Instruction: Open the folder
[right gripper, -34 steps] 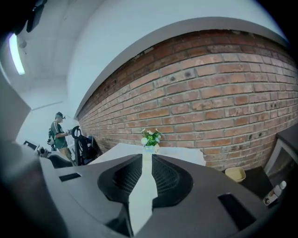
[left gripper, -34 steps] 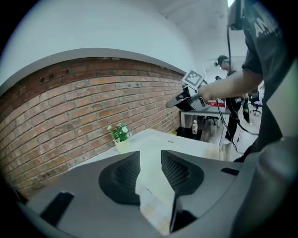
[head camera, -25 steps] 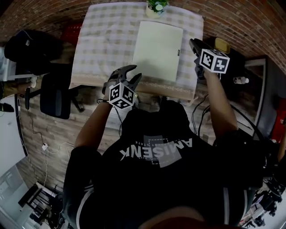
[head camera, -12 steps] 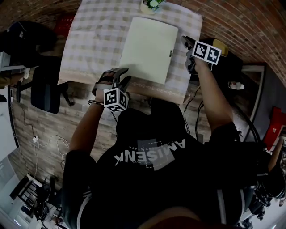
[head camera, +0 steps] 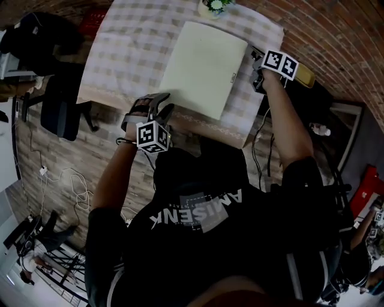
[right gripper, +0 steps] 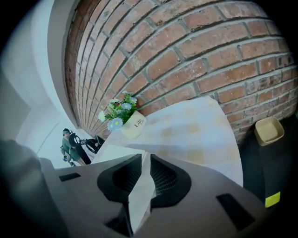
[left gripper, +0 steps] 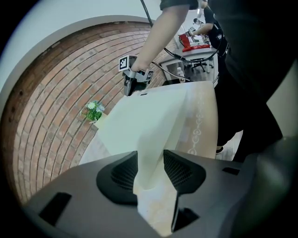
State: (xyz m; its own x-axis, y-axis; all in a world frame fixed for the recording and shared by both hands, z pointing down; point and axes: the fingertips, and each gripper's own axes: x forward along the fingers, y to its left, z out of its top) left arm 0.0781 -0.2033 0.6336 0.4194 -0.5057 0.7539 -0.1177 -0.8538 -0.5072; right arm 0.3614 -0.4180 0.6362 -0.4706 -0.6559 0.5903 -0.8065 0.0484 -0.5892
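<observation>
— Scanning from the left, what comes first?
— A dark chair, well off the folder's left edge.
— Then the left gripper?
— It sits at the folder's near left corner. Its jaws have just been opening and stand wide apart; that corner shows in the gap between them, and neither pad presses on it.
— And the folder itself?
— It lies flat and closed on the checked table, its pale cover facing up.
— Anything beyond it?
— A flower pot with small blue blooms, just past the folder's far edge.
— The right gripper?
— It is at the folder's right edge. Its jaws are only a narrow slit apart; the edge runs into that slit, and I see no pad clamped on it.
— Further right?
— A tan tub, well right of the folder, and a brick wall beyond the folder's far edge
</observation>
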